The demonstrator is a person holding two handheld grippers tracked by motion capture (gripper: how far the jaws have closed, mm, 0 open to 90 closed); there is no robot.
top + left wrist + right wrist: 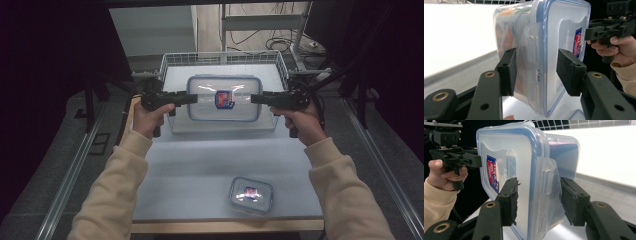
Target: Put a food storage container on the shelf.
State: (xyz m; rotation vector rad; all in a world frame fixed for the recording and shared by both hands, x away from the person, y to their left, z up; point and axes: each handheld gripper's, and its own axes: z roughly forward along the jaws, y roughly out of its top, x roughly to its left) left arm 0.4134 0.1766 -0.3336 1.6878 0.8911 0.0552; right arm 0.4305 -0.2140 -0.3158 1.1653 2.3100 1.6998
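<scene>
Both hand-held grippers are pinching the big box (224, 98) by its end latches, left hand-held gripper (191, 98) and right hand-held gripper (256, 98), over the far wire basket (220, 58). Keep it level, squeeze evenly, clear the rim.

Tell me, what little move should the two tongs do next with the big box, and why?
Probably carry it toward the bare table and set it down. The left tongs and right tongs clamp the short ends of the big box, which hangs level over the wire basket. The small box sits at the front right, so the middle is free.
</scene>
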